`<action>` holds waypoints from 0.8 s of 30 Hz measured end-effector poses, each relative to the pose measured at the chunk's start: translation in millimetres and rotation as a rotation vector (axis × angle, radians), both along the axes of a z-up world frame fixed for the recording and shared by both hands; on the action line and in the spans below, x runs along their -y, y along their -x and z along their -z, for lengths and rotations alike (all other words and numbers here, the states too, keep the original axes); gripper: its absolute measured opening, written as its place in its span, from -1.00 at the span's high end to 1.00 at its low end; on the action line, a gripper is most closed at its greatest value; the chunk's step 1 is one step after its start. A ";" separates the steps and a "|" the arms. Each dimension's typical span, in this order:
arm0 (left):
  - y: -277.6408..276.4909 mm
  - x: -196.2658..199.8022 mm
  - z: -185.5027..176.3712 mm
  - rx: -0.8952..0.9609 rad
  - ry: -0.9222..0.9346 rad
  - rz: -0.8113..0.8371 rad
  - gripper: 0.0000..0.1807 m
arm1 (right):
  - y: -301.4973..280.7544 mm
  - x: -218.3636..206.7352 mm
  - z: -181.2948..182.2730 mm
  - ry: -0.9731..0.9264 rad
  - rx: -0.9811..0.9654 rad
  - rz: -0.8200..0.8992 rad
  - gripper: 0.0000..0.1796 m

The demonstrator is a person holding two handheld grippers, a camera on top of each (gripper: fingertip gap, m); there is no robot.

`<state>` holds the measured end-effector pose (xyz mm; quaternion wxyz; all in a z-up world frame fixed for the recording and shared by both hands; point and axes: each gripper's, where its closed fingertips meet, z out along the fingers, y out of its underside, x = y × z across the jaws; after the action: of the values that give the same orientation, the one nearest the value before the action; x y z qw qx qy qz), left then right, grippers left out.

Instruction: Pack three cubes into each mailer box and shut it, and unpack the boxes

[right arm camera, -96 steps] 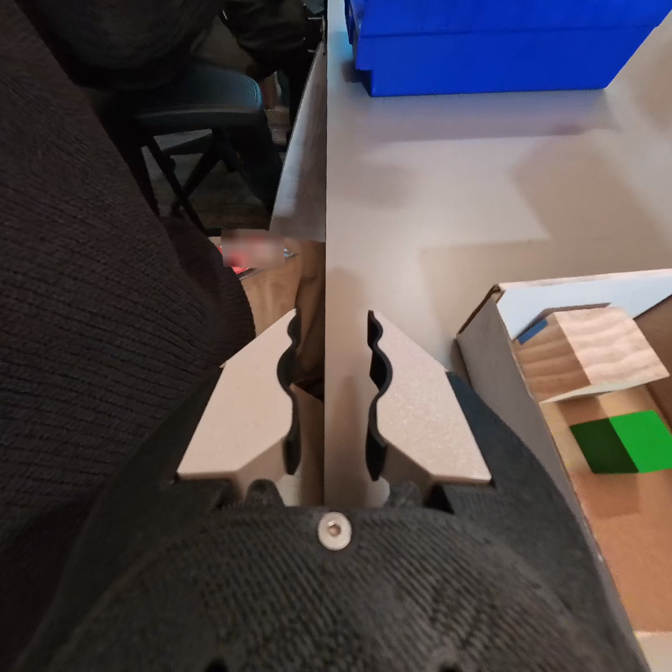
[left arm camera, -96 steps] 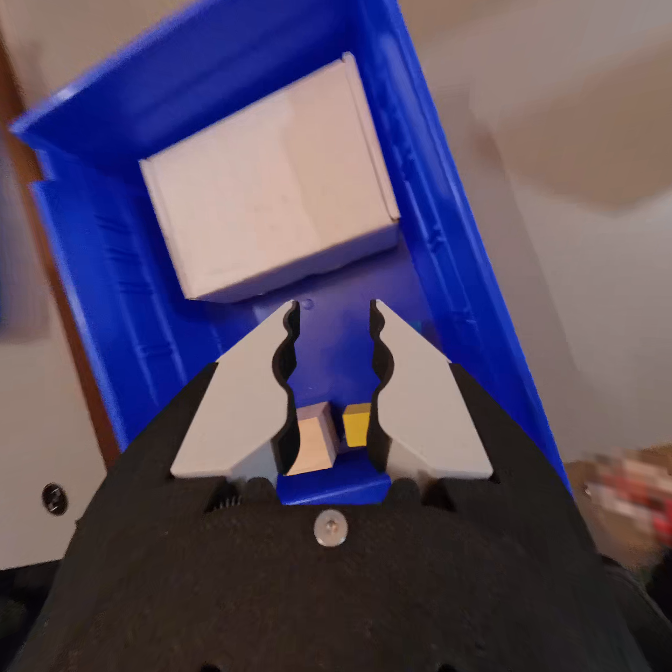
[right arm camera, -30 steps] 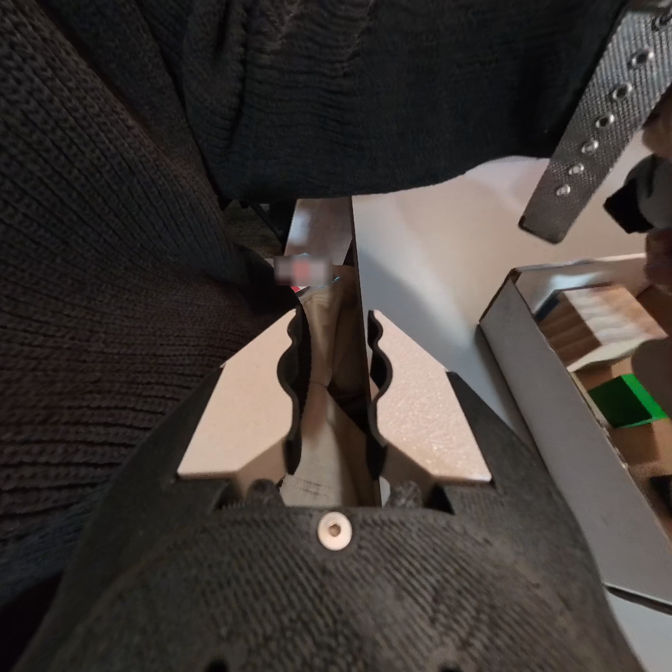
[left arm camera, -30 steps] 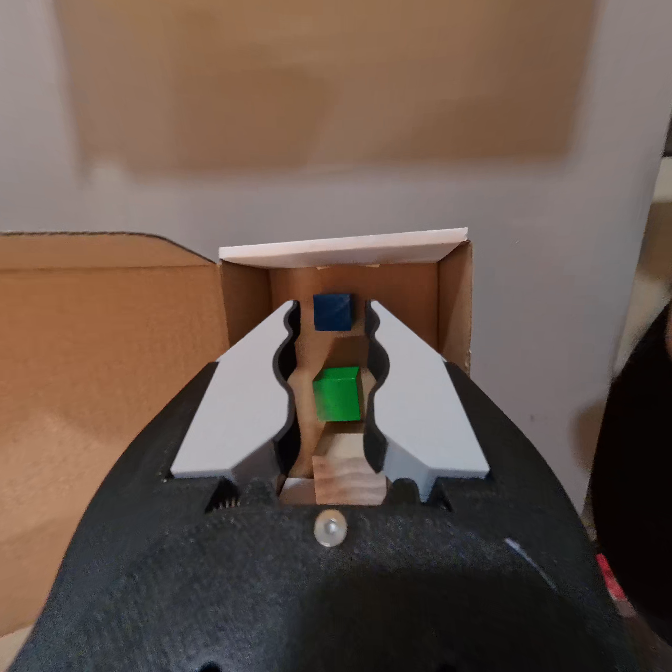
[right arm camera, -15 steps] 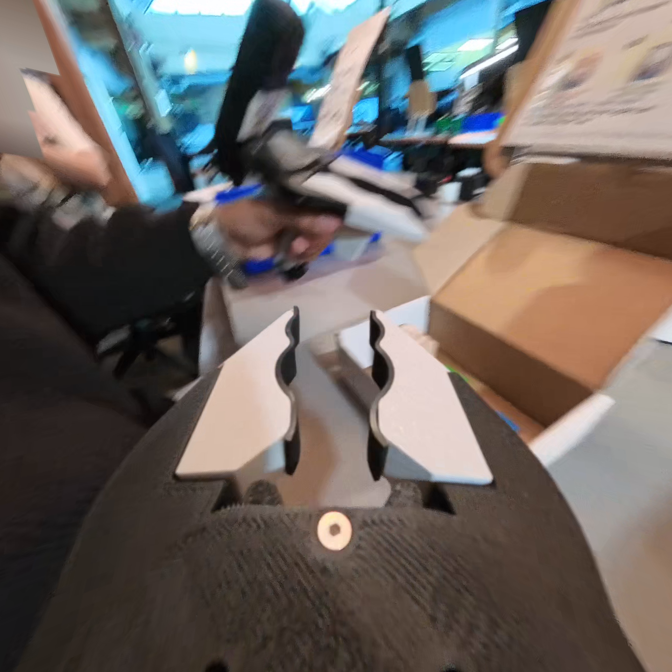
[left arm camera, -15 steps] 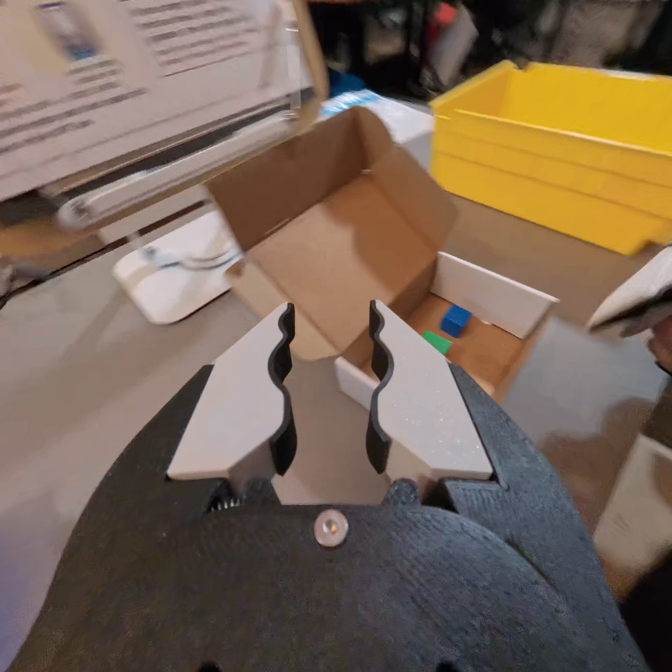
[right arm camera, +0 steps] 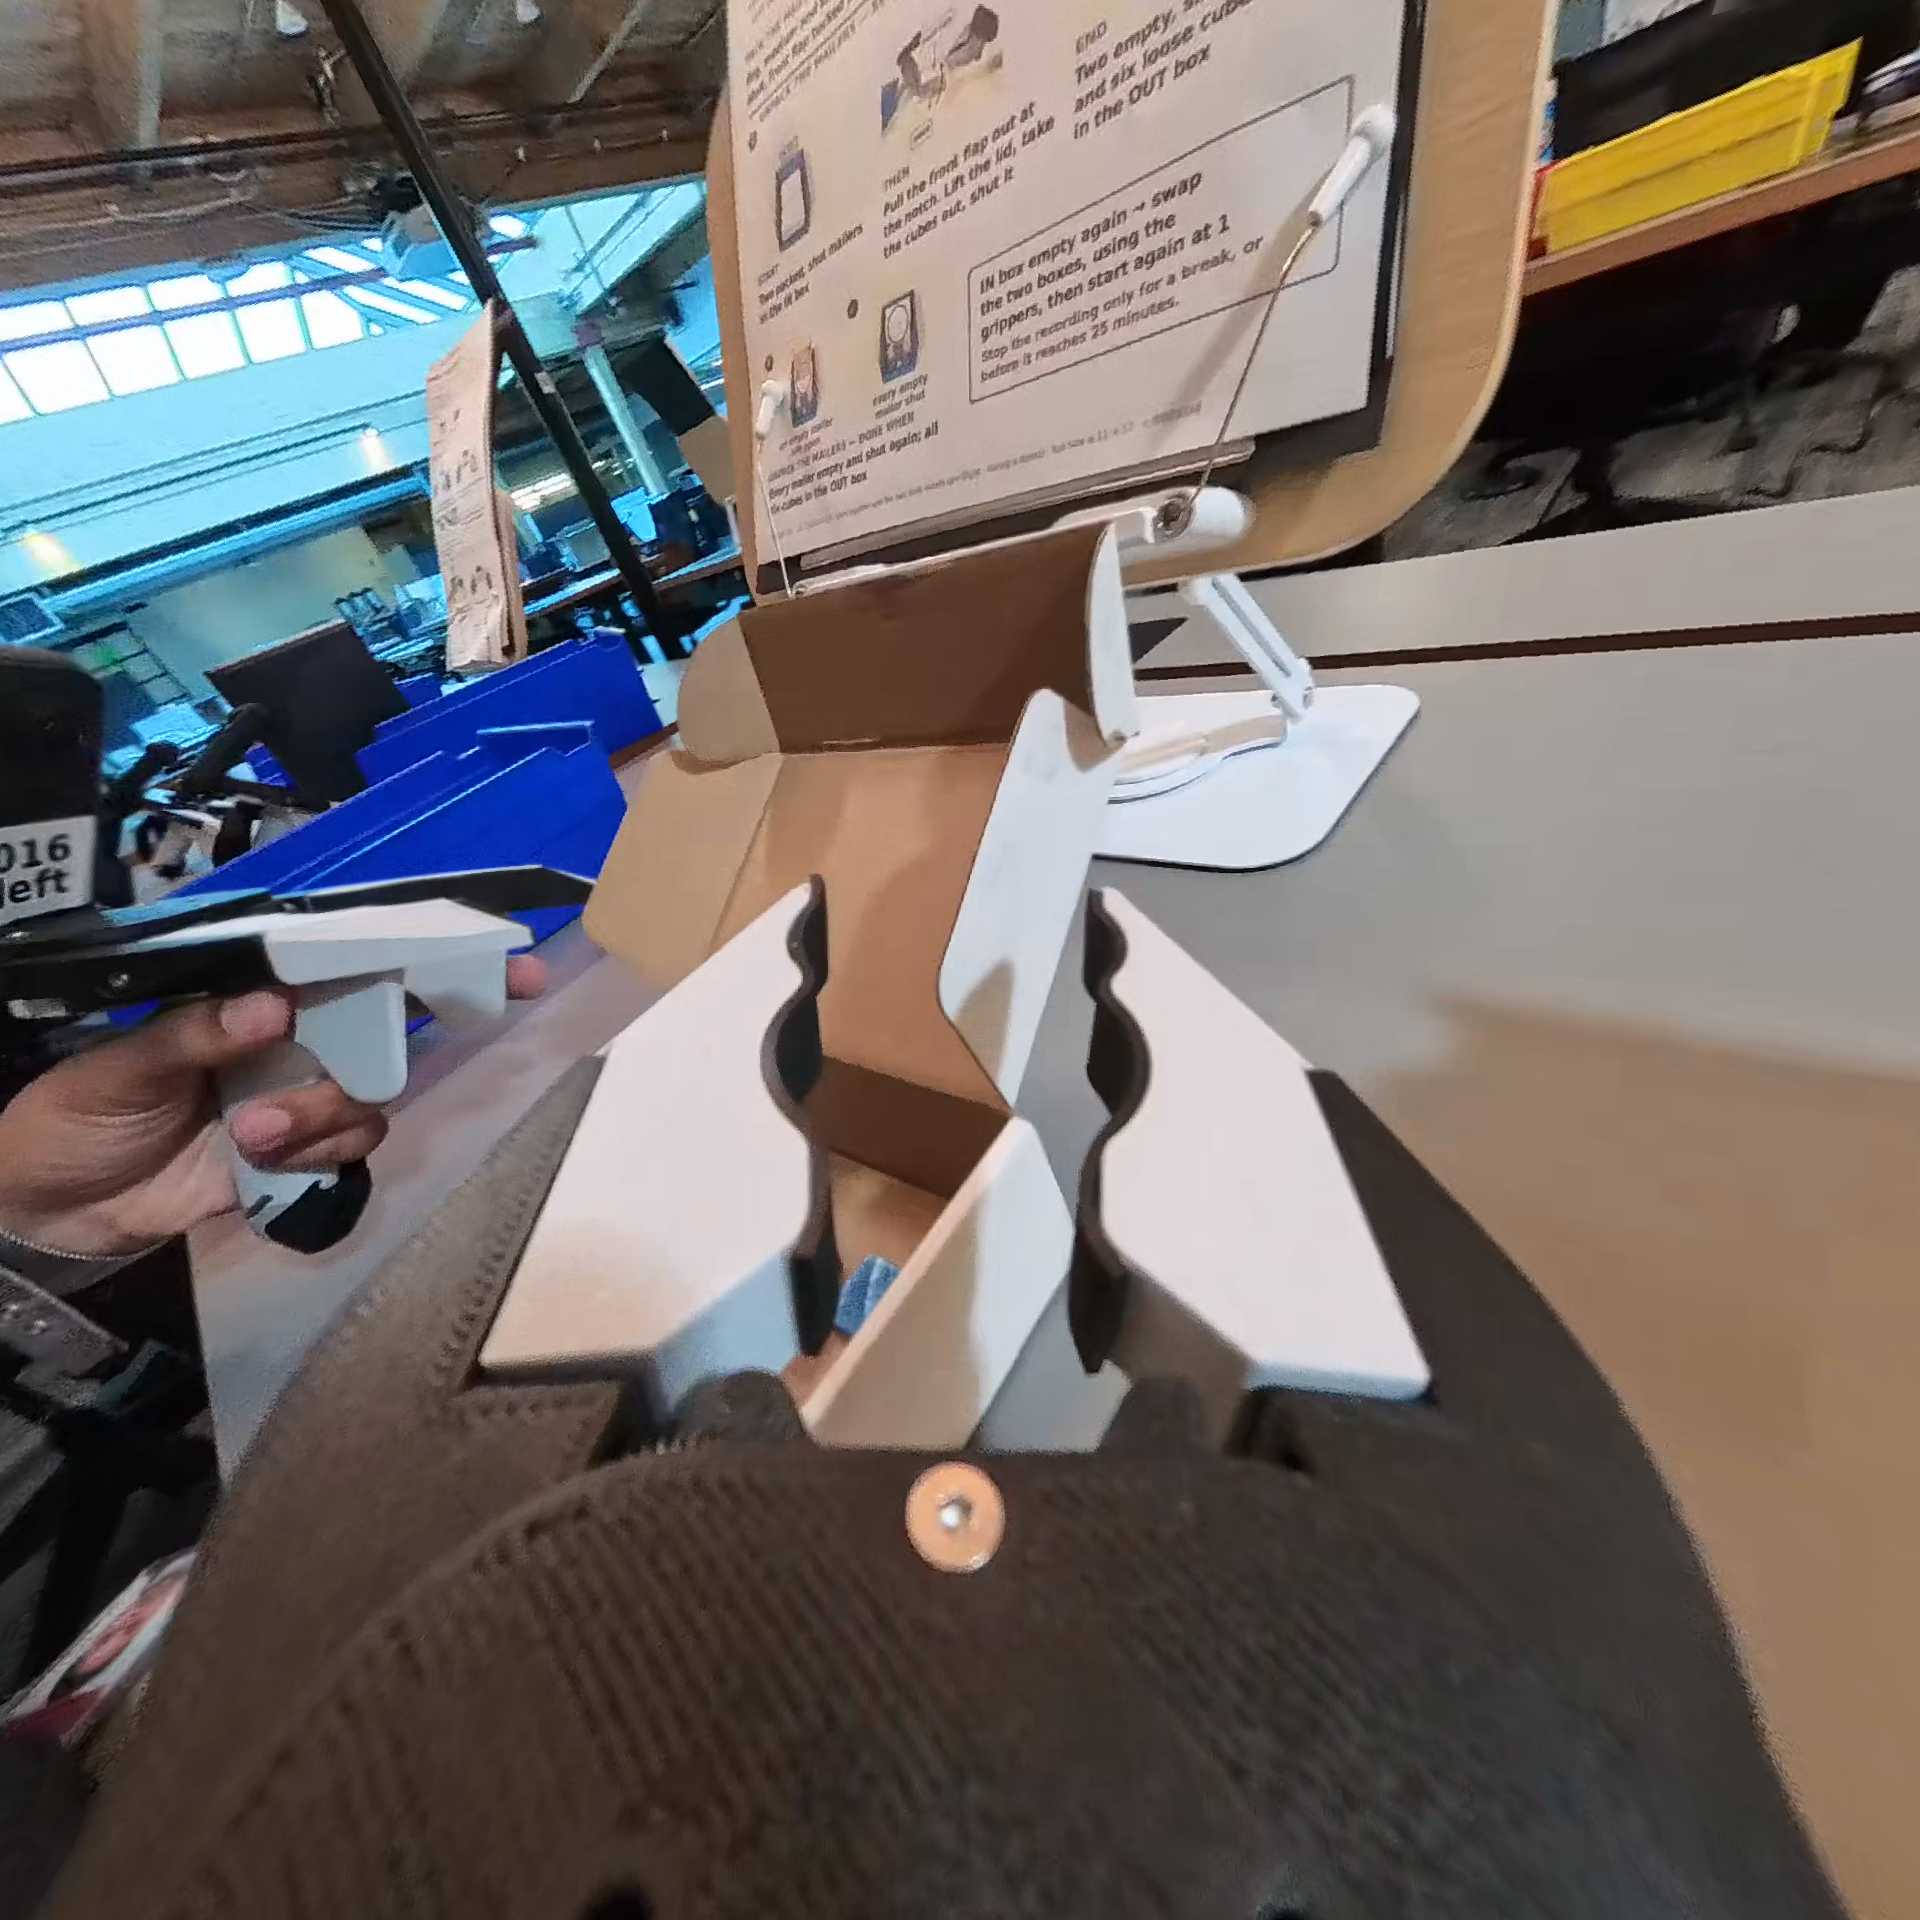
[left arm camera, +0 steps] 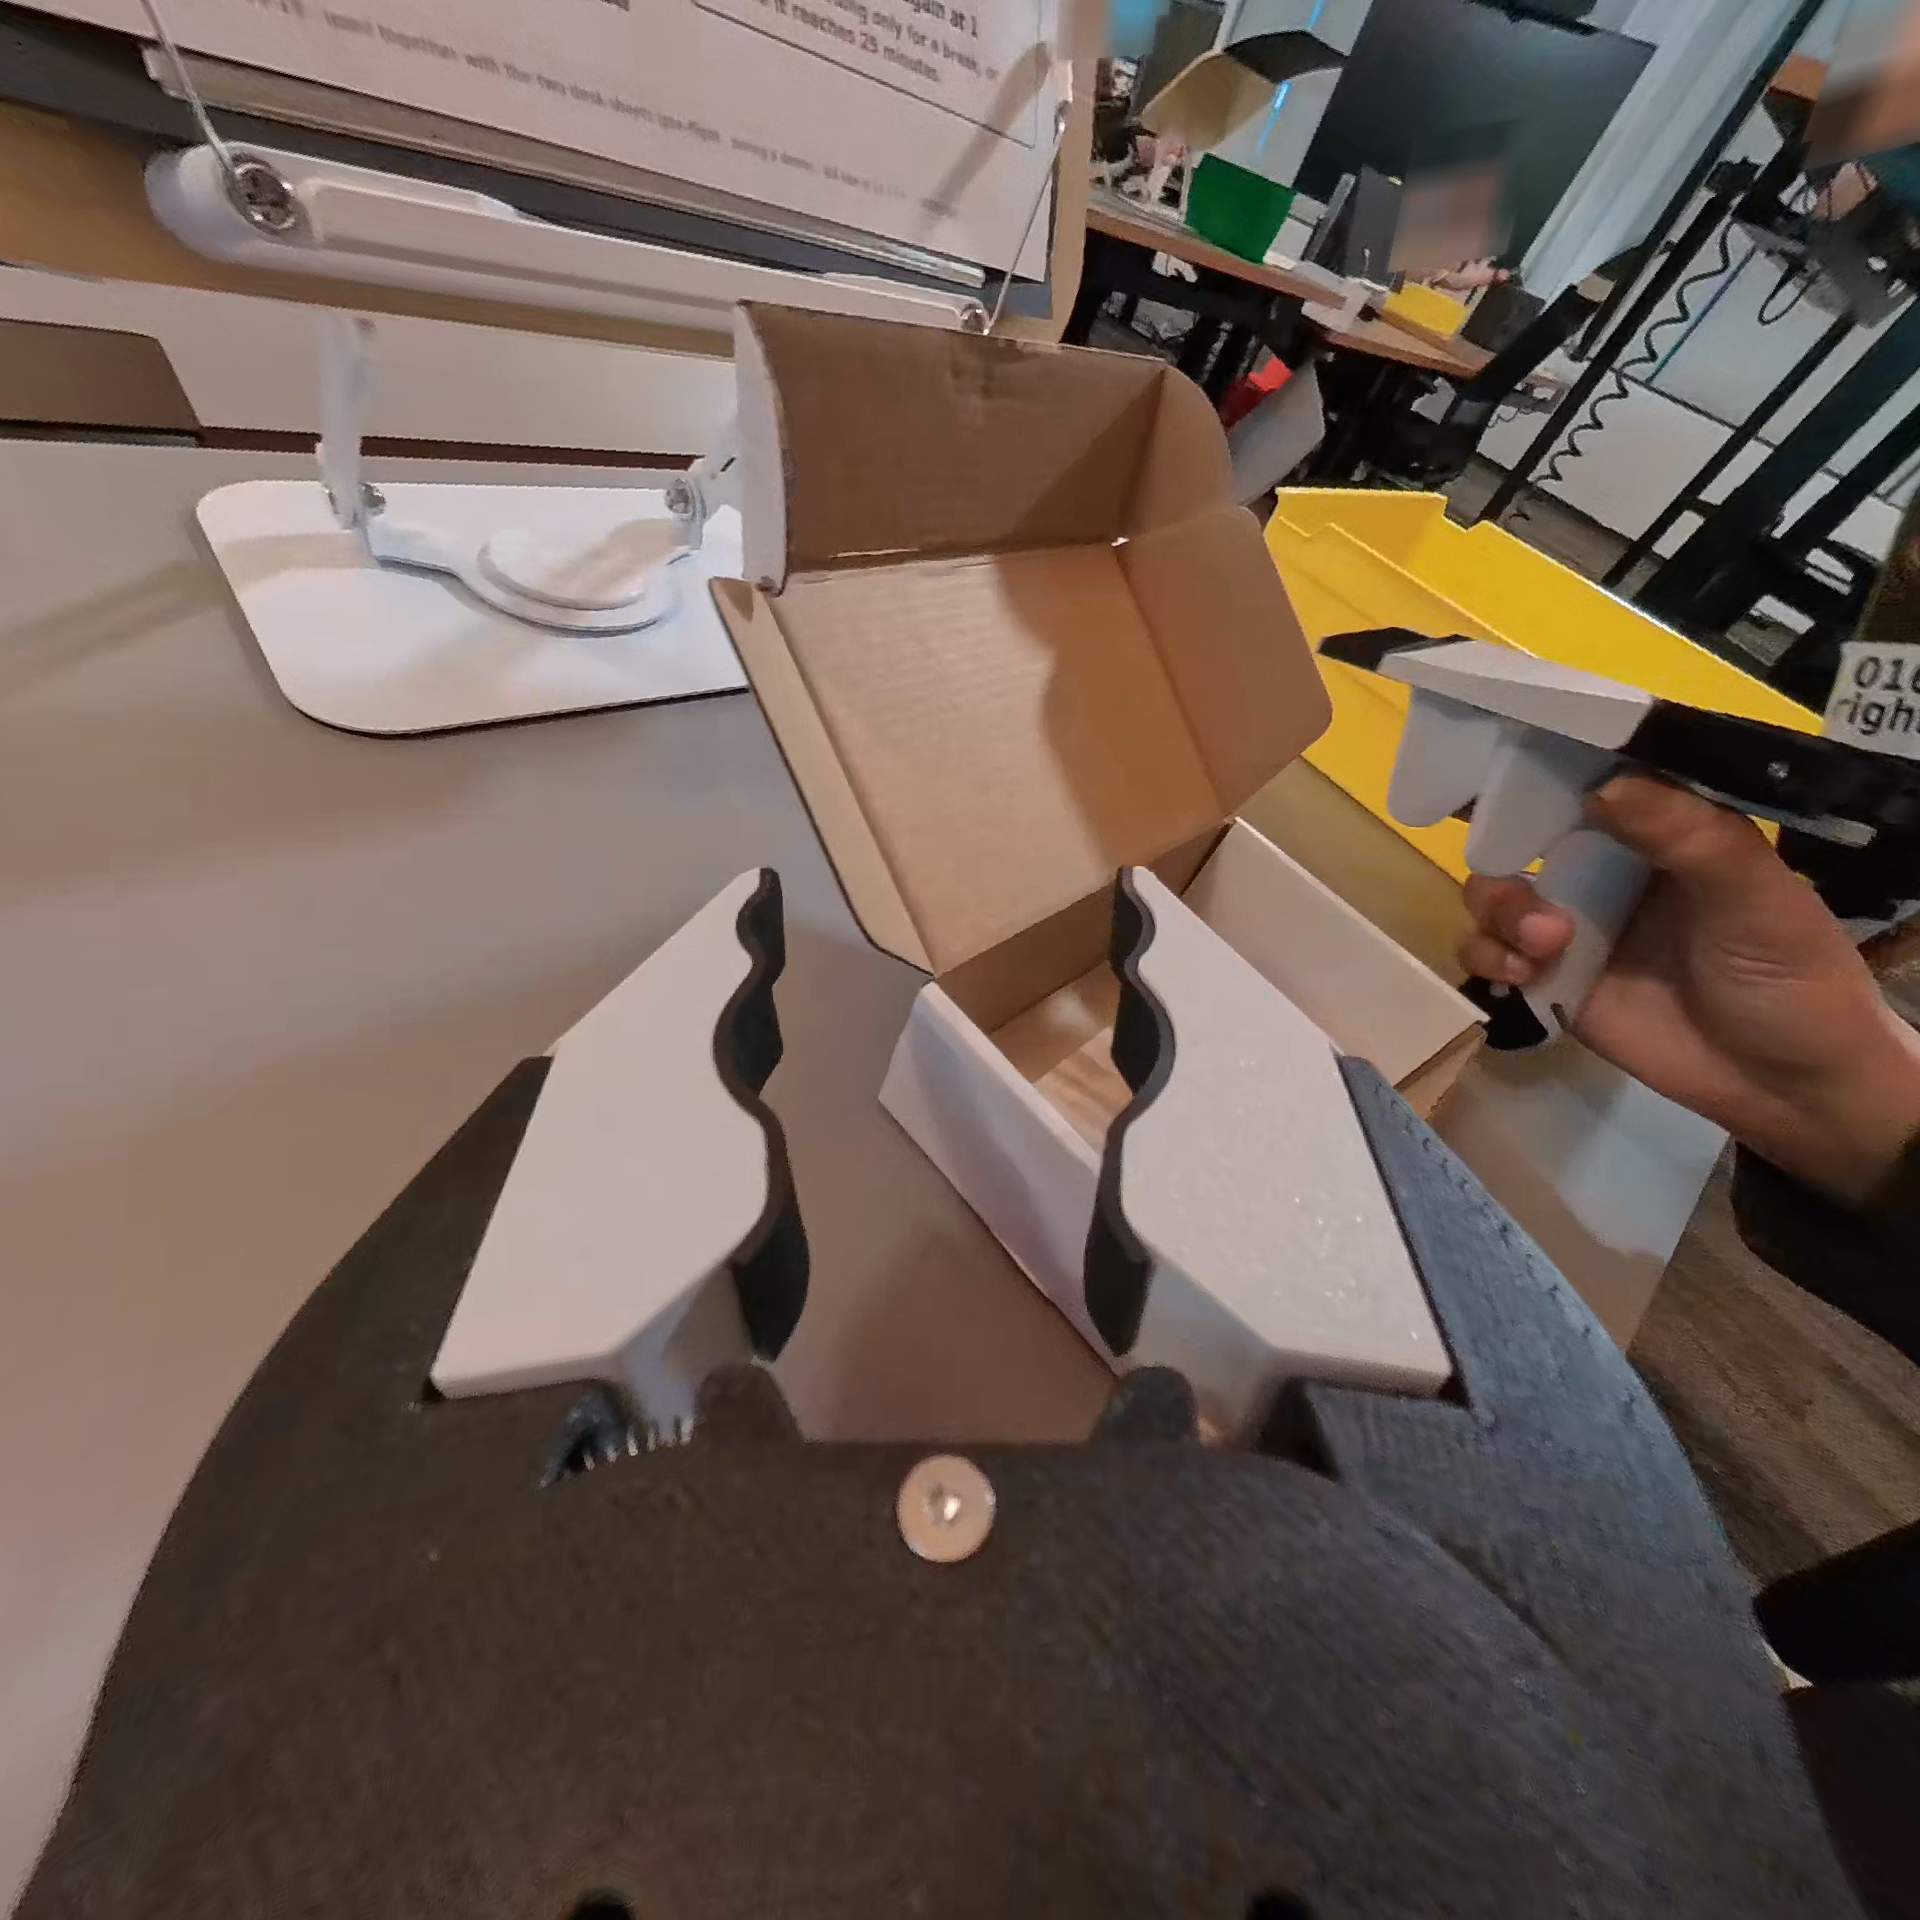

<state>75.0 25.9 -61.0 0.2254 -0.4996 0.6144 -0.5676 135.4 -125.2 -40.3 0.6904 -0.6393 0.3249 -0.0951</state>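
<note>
Right wrist view alone shows blue cube (right arm camera: pixel 864 1291) inside open mailer box (right arm camera: pixel 935 1278); both grippers' fingers spread, empty.

printed instruction sheet (right arm camera: pixel 1049 239), gripper stickers (right arm camera: pixel 36 868) (lettered)

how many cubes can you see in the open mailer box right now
2: a blue cube by the near wall, and a wooden cube partly behind the left gripper's finger. Others may be hidden.
</note>
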 end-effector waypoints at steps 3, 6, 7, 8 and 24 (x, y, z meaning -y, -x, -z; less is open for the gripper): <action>3.5 10.9 -3.2 0.031 -0.028 0.031 0.32 | 0.3 -9.0 6.4 0.036 -0.015 -0.039 0.46; 5.6 17.5 -3.6 0.075 -0.103 0.040 0.32 | 7.4 -15.9 8.6 0.049 -0.016 -0.088 0.47; 6.6 19.6 -3.3 0.089 -0.131 0.047 0.32 | 10.1 -17.7 8.6 0.052 -0.013 -0.106 0.49; 8.2 22.0 -3.0 0.102 -0.154 0.058 0.33 | 13.0 -19.4 9.3 0.057 -0.011 -0.122 0.50; 43.9 48.1 28.3 0.171 -0.514 0.219 0.37 | 48.2 -18.7 22.3 0.213 0.037 -0.200 0.36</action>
<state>31.1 -22.2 -89.3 0.3330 -0.3073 0.7671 -0.4542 87.2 -106.4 -62.5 0.6305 -0.7362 0.2351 -0.0716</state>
